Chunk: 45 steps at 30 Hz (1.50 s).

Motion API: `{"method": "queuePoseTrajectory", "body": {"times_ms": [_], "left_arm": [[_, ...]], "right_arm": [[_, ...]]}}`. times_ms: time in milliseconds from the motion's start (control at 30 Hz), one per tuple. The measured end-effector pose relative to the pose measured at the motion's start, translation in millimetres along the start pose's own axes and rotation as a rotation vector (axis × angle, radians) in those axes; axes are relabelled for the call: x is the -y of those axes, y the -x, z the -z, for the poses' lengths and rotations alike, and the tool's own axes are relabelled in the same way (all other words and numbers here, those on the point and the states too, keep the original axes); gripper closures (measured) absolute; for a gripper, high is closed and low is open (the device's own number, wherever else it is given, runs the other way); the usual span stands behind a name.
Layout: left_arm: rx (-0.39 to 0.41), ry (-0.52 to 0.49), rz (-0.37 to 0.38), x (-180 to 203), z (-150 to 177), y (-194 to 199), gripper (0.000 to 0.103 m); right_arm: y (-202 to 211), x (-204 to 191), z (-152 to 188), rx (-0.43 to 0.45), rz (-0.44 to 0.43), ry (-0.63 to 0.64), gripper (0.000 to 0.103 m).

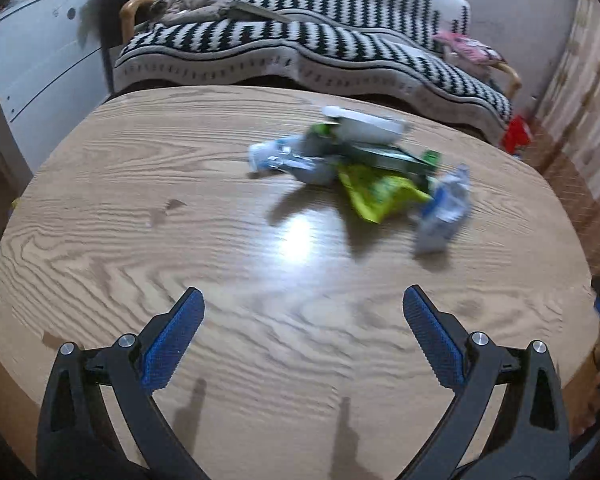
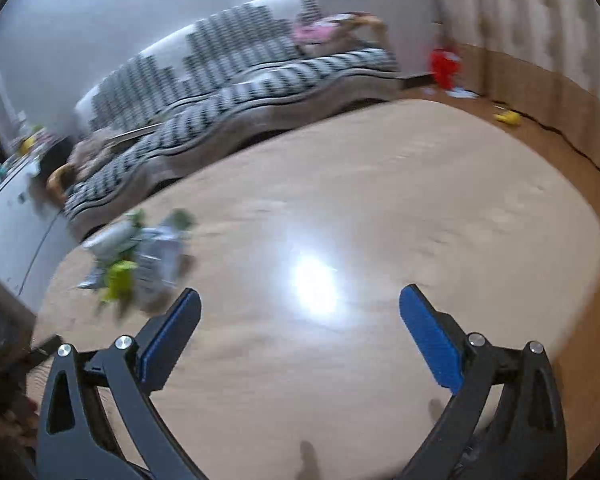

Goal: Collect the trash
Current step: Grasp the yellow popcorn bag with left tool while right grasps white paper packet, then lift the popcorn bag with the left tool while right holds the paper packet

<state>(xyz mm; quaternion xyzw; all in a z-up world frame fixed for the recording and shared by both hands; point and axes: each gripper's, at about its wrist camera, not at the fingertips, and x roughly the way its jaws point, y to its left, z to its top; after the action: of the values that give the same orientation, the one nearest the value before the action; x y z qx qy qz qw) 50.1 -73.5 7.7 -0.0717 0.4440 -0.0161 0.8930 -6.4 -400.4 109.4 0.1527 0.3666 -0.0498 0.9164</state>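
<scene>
Nearest, the left gripper [image 1: 303, 312] hangs over the near edge of the wooden table [image 1: 140, 208], its blue-padded fingers [image 1: 172, 344] spread wide with nothing between them. The right gripper [image 2: 300, 312] is likewise wide open and empty above the same table [image 2: 420, 208], in a view smeared by blur. Farther in, toward the table's far edge, the trash lies in a loose heap: a crumpled blue-and-white wrapper [image 1: 444, 208] at the right, a yellow-green packet [image 1: 376, 194] touching a dark green flat pack [image 1: 392, 158], another pale crumpled wrapper [image 1: 284, 158] at the left, and a white tray-like piece [image 1: 364, 124] on top. From the right wrist the heap [image 2: 140, 256] sits by the table's left edge. Beyond stands a sofa under a black-and-white zigzag cover [image 1: 300, 48].
</scene>
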Motion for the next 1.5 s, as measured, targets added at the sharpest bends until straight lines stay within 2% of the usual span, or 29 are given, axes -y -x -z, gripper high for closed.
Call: {"method": "queuePoseTrajectory", "body": {"times_ms": [100,233,333,433,567,733,767,800,833,867,900,967,1067,1133,1233,1500], "left_arm": [[-0.024,0.018,0.005,-3.3,-2.7,-13.8,0.006],[-0.037,0.013,0.038,2.6,-13.1,-37.6,0.006],[-0.044,-0.024,0.063,10.4,-11.7,-49.5,0.006],[-0.044,-0.045,0.062,19.0,-10.1,-62.6,0.006],[-0.053,-0.08,0.068,31.3,-13.6,-81.3,0.006],[0.002,-0.141,0.076,57.2,-35.5,-92.9,0.007],[0.004,-0.168,0.069,65.4,-39.6,-97.9,0.008],[0.007,-0.185,0.067,70.9,-41.6,-100.4,0.009],[0.003,-0.209,0.076,78.2,-42.6,-105.3,0.016],[-0.014,-0.231,0.098,84.6,-42.6,-110.6,0.029],[-0.028,-0.244,0.113,87.7,-41.7,-114.5,0.038],[-0.015,-0.29,0.105,96.7,-41.3,-118.0,0.059],[-0.029,-0.279,0.17,100.4,-44.0,-115.6,0.072],[-0.039,-0.249,0.188,98.9,-44.7,-114.8,0.074],[-0.024,-0.223,0.148,96.6,-44.2,-108.9,0.075],[0.012,-0.21,0.117,93.9,-38.1,-91.1,0.076]], "right_arm": [[-34.6,-56.3,-10.7,-0.021,-0.048,0.088,0.007],[-76.6,-99.9,-3.4,-0.063,-0.039,0.165,0.007],[-103.1,-108.2,-3.2,-0.1,-0.032,0.163,0.007],[-132.5,-110.8,-7.2,-0.169,-0.064,0.125,0.007],[-159.4,-107.0,-3.1,-0.256,-0.089,0.104,0.026],[-160.2,-103.5,-11.5,-0.25,-0.111,0.107,0.041],[-160.3,-100.4,-12.7,-0.255,-0.118,0.101,0.049],[-160.5,-98.3,-13.5,-0.258,-0.126,0.103,0.051],[-158.9,-96.2,-13.9,-0.256,-0.133,0.116,0.051],[-159.6,-96.0,-12.7,-0.254,-0.135,0.123,0.052],[-158.4,-95.5,-12.1,-0.251,-0.14,0.138,0.055],[-157.8,-92.0,-9.0,-0.248,-0.154,0.142,0.057],[-155.3,-83.2,-9.4,-0.256,-0.188,0.11,0.06],[-152.3,-81.0,-10.4,-0.25,-0.189,0.099,0.062],[-147.0,-78.6,-10.1,-0.244,-0.205,0.09,0.064],[-130.1,-74.6,-13.5,-0.189,-0.19,0.083,0.064]]}}
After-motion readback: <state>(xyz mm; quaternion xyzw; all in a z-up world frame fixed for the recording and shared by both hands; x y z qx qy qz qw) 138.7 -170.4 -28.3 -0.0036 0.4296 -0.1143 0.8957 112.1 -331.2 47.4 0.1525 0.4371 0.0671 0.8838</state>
